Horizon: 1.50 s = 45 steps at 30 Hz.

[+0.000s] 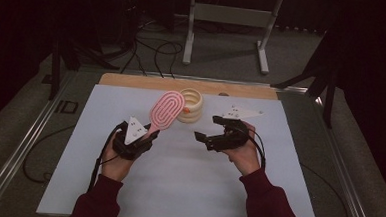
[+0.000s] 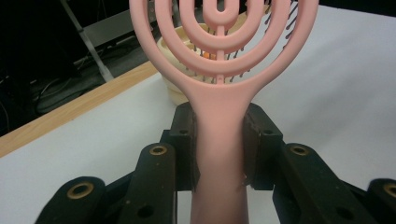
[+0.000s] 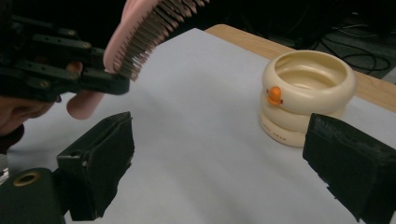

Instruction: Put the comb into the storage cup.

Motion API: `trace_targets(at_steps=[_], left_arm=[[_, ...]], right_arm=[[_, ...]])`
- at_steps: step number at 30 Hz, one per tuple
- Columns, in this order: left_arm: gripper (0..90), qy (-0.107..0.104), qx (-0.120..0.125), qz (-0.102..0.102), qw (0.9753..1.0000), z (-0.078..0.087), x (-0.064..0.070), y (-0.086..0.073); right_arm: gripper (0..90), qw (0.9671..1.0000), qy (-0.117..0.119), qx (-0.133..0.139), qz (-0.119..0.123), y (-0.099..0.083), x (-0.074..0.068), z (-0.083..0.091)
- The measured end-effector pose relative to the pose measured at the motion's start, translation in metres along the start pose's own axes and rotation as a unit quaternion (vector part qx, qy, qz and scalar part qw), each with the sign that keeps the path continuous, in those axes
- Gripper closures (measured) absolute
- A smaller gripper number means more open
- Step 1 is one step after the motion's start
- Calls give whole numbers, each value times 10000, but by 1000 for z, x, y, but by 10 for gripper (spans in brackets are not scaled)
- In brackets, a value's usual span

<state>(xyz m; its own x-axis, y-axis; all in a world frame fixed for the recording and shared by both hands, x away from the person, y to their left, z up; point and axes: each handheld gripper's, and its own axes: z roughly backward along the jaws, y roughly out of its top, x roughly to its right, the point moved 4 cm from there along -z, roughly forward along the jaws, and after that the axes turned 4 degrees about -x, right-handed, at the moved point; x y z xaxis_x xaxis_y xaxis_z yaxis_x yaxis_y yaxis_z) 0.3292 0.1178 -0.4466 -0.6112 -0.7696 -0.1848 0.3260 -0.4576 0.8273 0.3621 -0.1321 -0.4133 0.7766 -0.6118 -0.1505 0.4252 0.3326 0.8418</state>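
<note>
A pink hairbrush (image 1: 166, 109) with a looped head is held up above the white sheet (image 1: 127, 185); my left gripper (image 1: 148, 133) is shut on its handle (image 2: 218, 140), the head tilting up and away toward the cup. A cream duck-faced cup (image 1: 190, 105) stands at the far middle of the sheet, just behind the brush head. My right gripper (image 1: 207, 128) hovers open to the right of the brush, its jaws wide apart and holding nothing. In the right gripper view the cup (image 3: 306, 93) sits ahead at right and the brush bristles (image 3: 149, 32) at upper left.
The white sheet covers a wooden board (image 1: 132, 80) on a metal-framed table. Beyond the far edge lie cables (image 1: 154, 51) on the floor and a white stand (image 1: 225, 20). Open sheet spreads in front of both hands.
</note>
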Motion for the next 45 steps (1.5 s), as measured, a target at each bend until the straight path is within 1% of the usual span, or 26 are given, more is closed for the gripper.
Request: trace_targets(at_steps=[5, 6, 9, 10, 11, 13, 16, 19, 21, 24, 27, 32, 36, 40, 41, 43, 45], left_arm=[[696, -31, 4, -55, 10000, -1, 3, 0], [697, -52, 13, -96, 9999, -1, 5, 0], [697, -68, 38, -118, 9999, -2, 7, 1], [696, -82, 27, -171, 9998, -2, 8, 1], [696, -82, 27, -171, 9998, -2, 8, 1], [696, -89, 35, -189, 9998, -3, 10, 0], [696, -104, 51, -206, 9997, -4, 11, 0], [696, -141, 55, -261, 9995, -4, 13, 1], [696, -160, 80, -254, 9995, -5, 14, 1], [696, -190, 100, -304, 9993, -5, 17, 1], [696, -224, 98, -339, 9991, -6, 20, 1], [696, -280, 110, -397, 9988, -8, 24, 2], [696, -300, 139, -426, 9985, -8, 28, 3], [696, -306, 160, -456, 9984, -8, 30, 4], [696, -306, 160, -456, 9984, -8, 30, 4], [696, -326, 192, -433, 9983, -8, 31, 4], [696, -348, 226, -428, 9982, -7, 31, 4]], right_arm=[[87, 10000, 77, 1, -11, 4, -3, -3], [87, 9999, 124, -4, -13, 6, -4, -5], [87, 9999, 167, -2, -28, 9, -6, -7], [87, 9998, 208, 16, -44, 12, -6, -8], [87, 9998, 208, 16, -44, 12, -6, -8], [87, 9995, 305, 34, -99, 15, -8, -9], [87, 9994, 331, 36, -25, 20, -12, -12], [87, 9993, 370, 62, -10, 24, -14, -14], [87, 9992, 385, 51, 1, 26, -16, -16], [87, 9993, 360, 44, 13, 28, -16, -20], [87, 9993, 360, 77, -46, 30, -16, -22], [88, 9990, 418, 26, -165, 32, -18, -27], [89, 9983, 469, 3, -357, 33, -18, -31], [152, 9974, 553, -103, -455, 31, -21, -36], [152, 9974, 553, -103, -455, 31, -21, -36], [216, 9960, 680, -98, -576, 32, -23, -38], [262, 9956, 719, -127, -590, 32, -25, -40]])
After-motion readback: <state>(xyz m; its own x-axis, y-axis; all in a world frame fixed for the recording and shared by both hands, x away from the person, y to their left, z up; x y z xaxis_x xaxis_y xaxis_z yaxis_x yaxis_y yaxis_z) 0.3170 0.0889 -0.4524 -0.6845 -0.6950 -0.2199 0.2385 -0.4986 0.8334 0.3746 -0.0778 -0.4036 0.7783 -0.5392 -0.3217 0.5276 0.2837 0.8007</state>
